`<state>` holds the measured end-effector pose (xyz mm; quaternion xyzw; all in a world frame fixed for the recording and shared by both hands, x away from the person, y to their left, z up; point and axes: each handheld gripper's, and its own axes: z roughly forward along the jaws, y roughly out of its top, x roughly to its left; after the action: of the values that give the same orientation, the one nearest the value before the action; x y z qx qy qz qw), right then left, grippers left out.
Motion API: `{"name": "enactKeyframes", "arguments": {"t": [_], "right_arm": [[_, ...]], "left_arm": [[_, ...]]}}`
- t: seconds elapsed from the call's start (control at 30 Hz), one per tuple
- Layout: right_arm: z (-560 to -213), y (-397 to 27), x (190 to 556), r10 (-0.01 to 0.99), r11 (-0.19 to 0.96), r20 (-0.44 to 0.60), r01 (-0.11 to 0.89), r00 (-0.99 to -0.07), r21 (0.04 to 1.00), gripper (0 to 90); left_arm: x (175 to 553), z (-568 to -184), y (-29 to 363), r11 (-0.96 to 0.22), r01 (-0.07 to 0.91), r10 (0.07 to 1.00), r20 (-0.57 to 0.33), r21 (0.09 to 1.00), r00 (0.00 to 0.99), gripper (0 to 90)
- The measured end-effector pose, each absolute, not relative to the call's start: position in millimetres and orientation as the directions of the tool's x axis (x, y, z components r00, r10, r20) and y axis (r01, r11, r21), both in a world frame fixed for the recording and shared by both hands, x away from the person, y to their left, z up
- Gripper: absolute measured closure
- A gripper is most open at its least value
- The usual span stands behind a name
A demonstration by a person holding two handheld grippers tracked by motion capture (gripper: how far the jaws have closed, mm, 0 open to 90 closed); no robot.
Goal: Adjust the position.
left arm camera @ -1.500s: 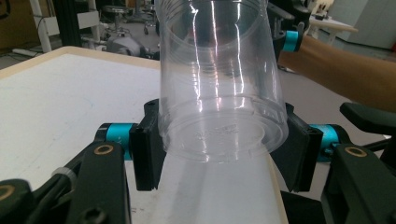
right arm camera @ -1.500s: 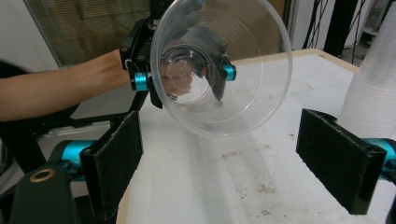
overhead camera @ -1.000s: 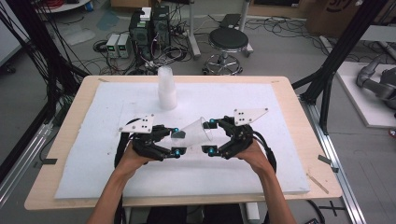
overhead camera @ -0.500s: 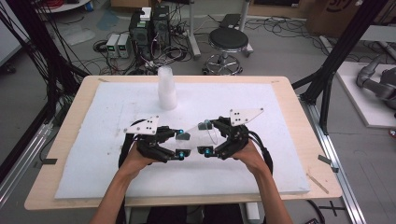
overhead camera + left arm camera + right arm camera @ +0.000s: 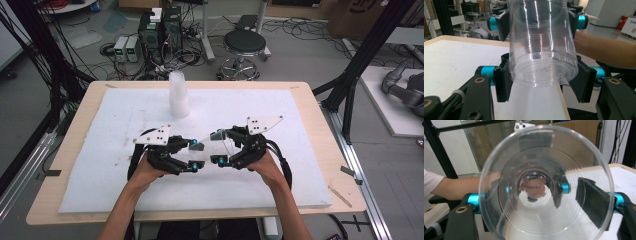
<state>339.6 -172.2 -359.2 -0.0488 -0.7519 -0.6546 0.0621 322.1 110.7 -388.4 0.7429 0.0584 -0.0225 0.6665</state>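
Observation:
A clear plastic cup (image 5: 223, 142) lies level above the white mat, held between both grippers. My left gripper (image 5: 195, 156) is shut on its base end; in the left gripper view its pads (image 5: 502, 82) press the cup (image 5: 541, 50) just above the bottom. My right gripper (image 5: 218, 148) faces it. Its jaws have just been closing on the mouth end of the cup (image 5: 546, 182), and its pads (image 5: 501, 23) rest against the wall. The cup's rim opens toward the right gripper (image 5: 544, 202), with the left gripper (image 5: 536, 187) showing through the base.
A stack of clear cups (image 5: 178, 95) stands upright at the back of the white foam mat (image 5: 100, 165), left of centre. The mat covers a wooden table (image 5: 320, 125). A stool (image 5: 243, 42), computers and cables sit on the floor beyond.
The right gripper's jaws have drawn in around the cup's mouth end. Both hands and the cup stay where they were.

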Motion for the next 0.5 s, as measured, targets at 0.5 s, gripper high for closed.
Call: {"name": "enactKeyframes", "arguments": {"t": [0.5], "right_arm": [[-359.8,-172.1,338.8,-0.016,0.115,0.145,0.142,-0.989,0.983,30.5]], "left_arm": [[322.2,-388.7,110.9,-0.109,0.113,0.056,-0.108,0.988,0.993,41.9]]}}
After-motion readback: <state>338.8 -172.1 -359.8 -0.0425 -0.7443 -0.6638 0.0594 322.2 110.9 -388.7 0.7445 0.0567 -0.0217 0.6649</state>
